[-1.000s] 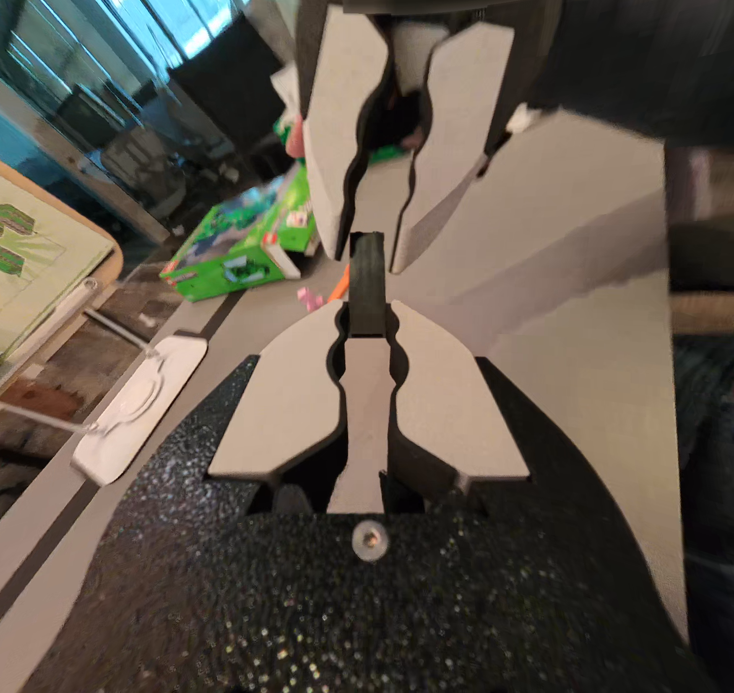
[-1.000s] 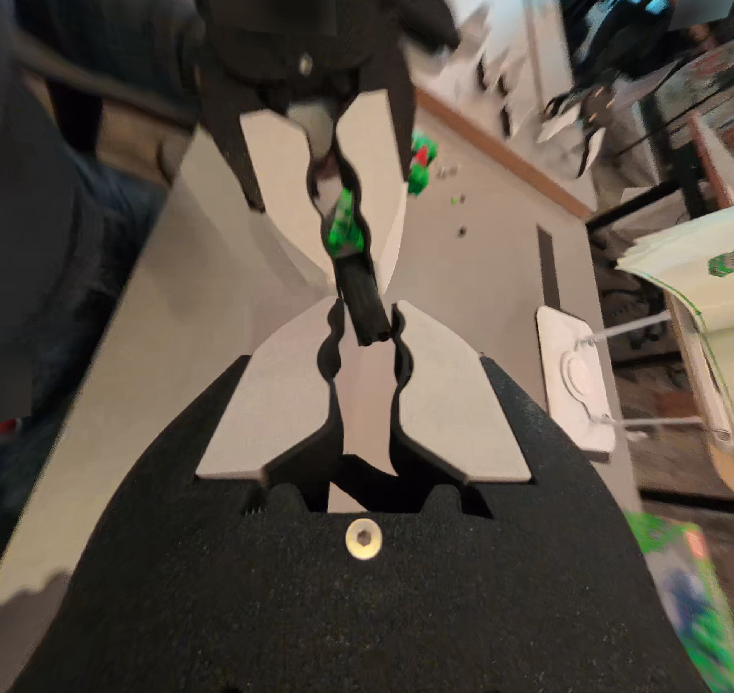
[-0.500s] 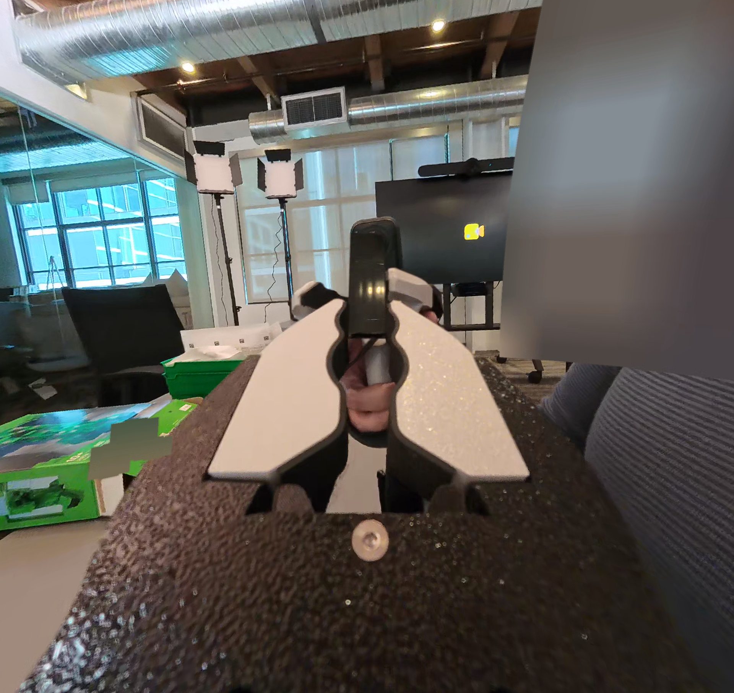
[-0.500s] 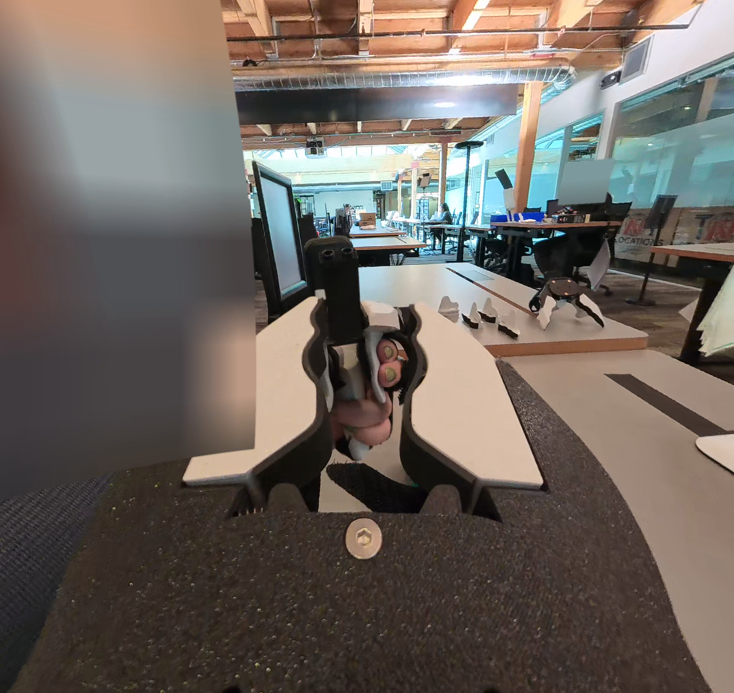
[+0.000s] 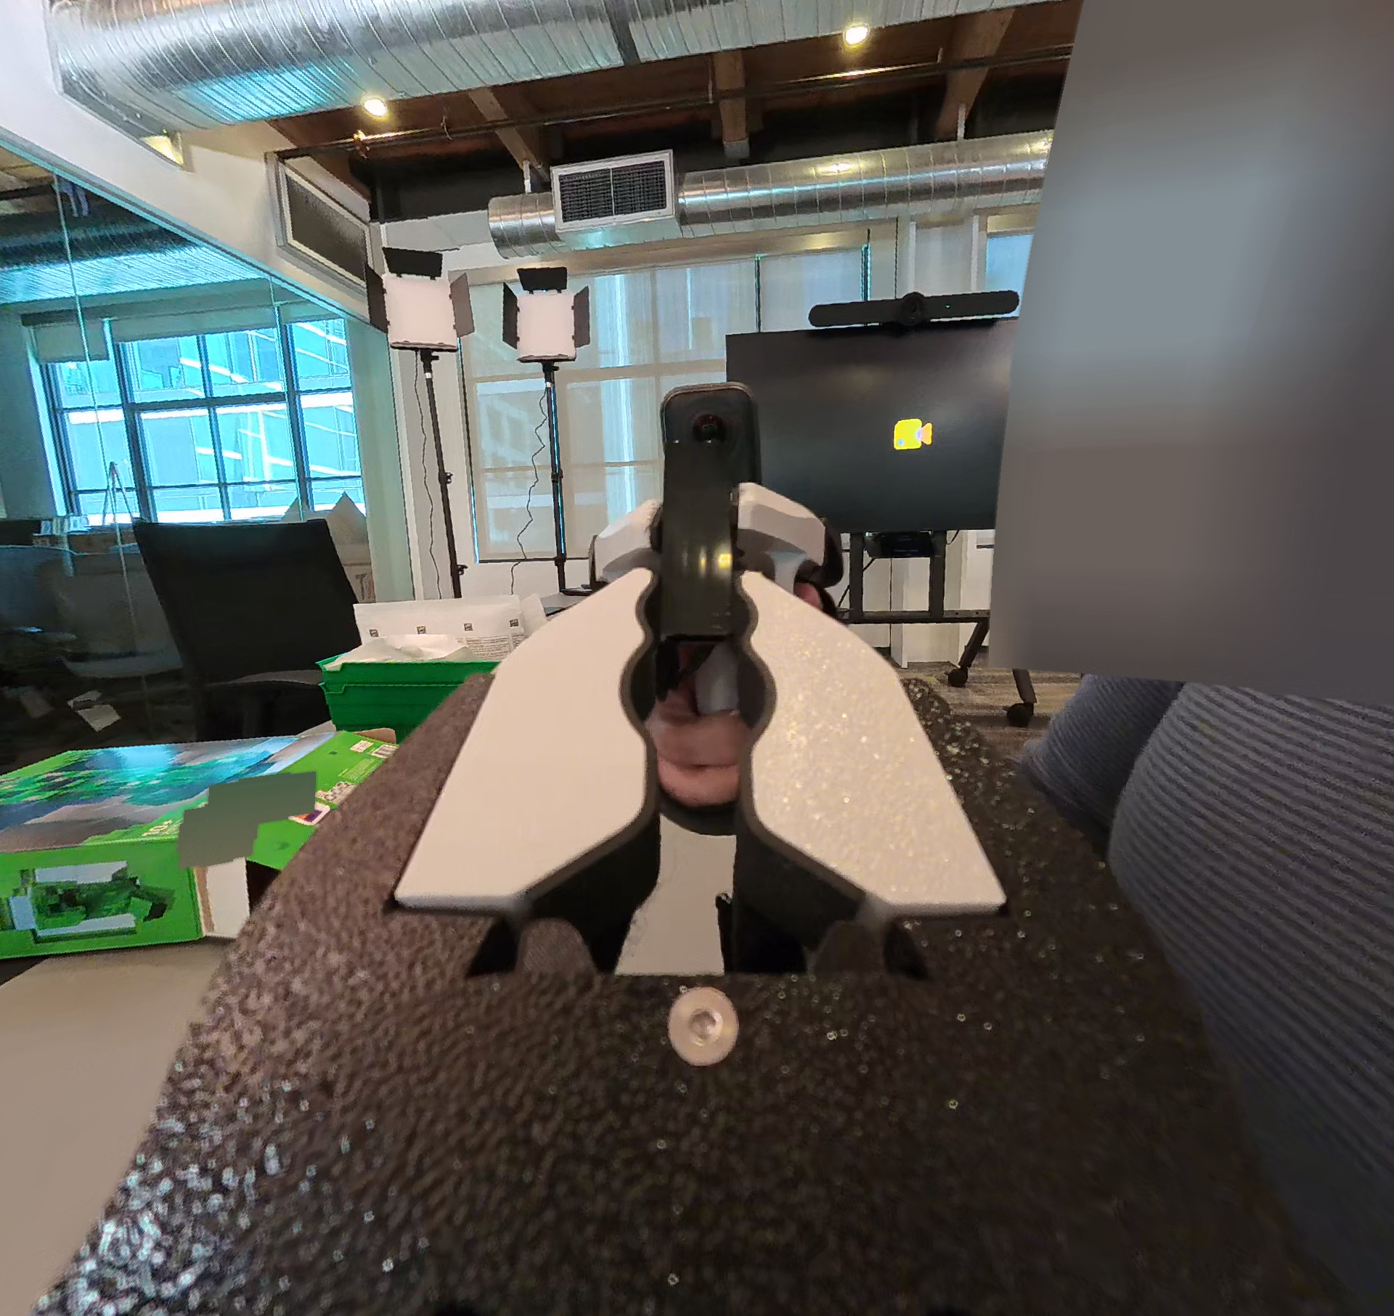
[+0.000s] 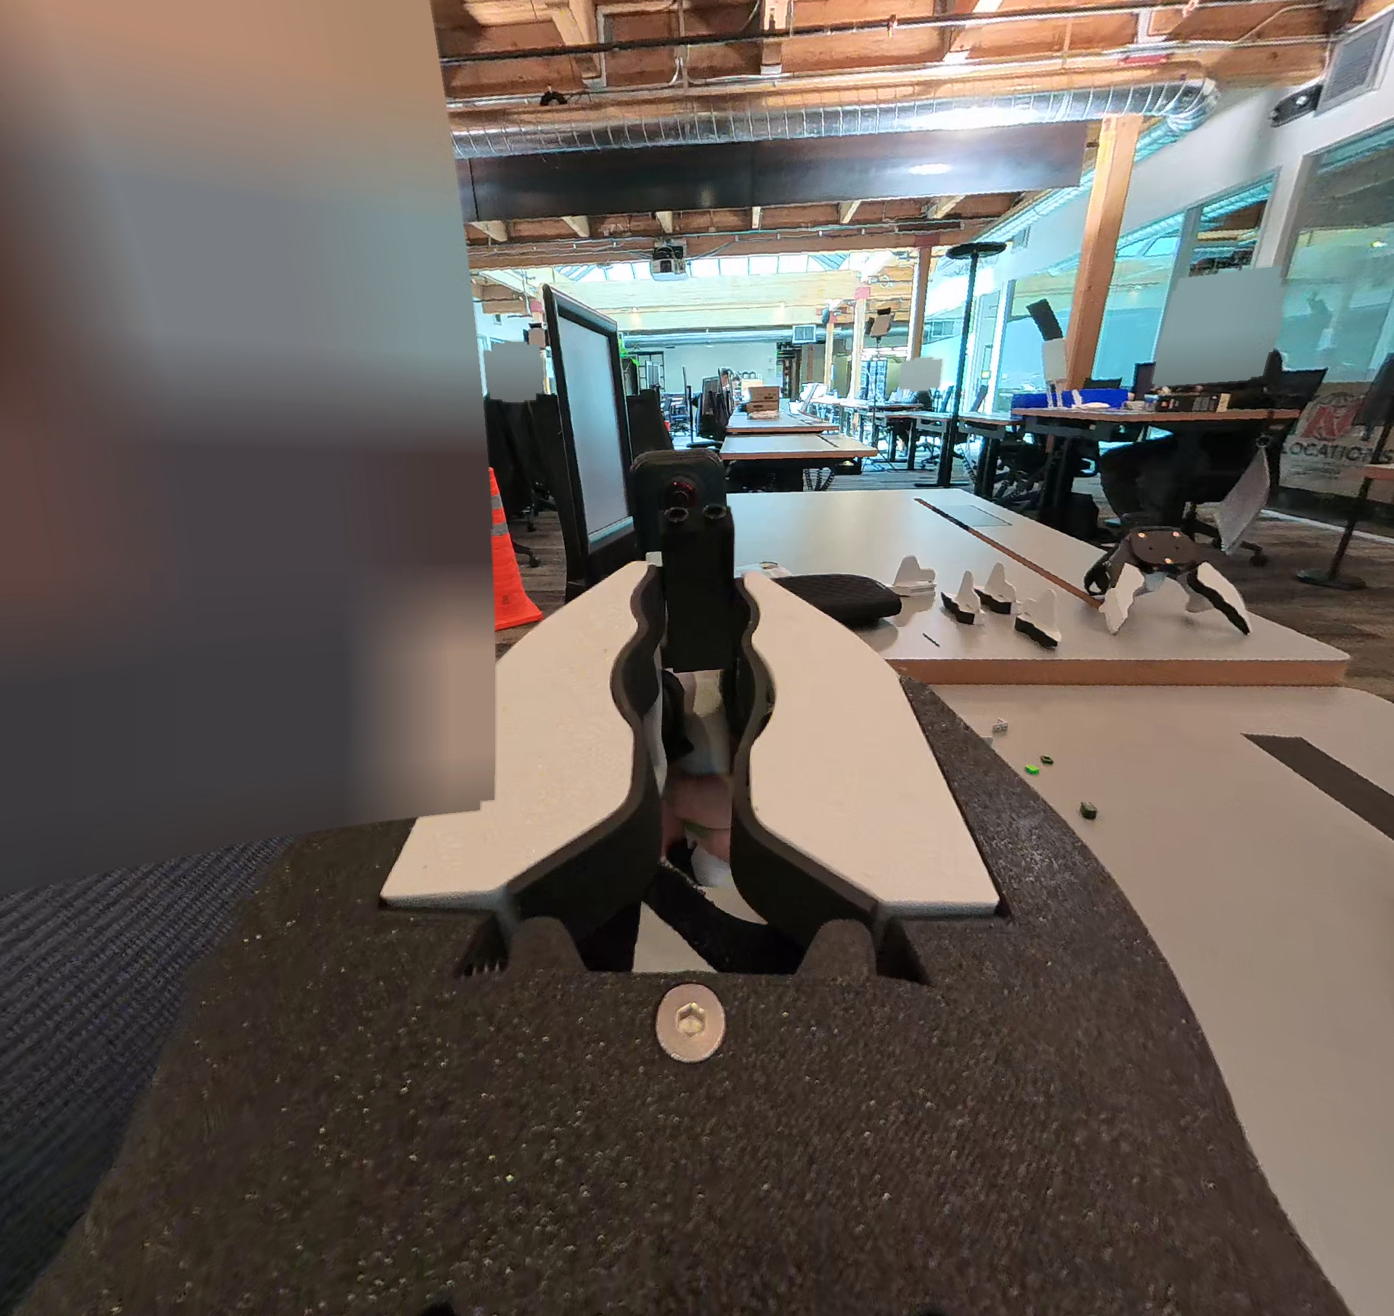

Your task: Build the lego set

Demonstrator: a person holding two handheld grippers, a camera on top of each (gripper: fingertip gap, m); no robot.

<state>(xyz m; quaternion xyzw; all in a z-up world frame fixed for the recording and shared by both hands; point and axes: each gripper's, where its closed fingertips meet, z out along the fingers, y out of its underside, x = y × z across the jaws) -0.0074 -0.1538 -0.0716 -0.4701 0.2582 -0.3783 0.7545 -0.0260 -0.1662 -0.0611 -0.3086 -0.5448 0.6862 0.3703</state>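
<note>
Both grippers are held up off the table and face each other, tip to tip. My left gripper (image 5: 698, 586) is shut on a narrow black lego piece (image 5: 698, 563) that stands upright between its pads. My right gripper (image 6: 698, 586) is shut on the same black piece (image 6: 698, 578), whose end shows two small holes. In the left wrist view the right gripper's white fingers (image 5: 777, 526) and its camera show behind the piece. A hand (image 5: 694, 752) shows through the gap below.
A green lego box (image 5: 98, 842) lies on the table at the left, with green trays (image 5: 392, 684) behind it. Small green and black bits (image 6: 1030, 768) lie on the grey table (image 6: 1131, 903). A person's blue sleeve (image 5: 1245, 865) is close on the right. Left and right tips are no more than a few centimetres apart.
Both grippers have swung up from pointing down at the table to level. The left kept hold of the black piece. The right's fingers came together on it in the last half second.
</note>
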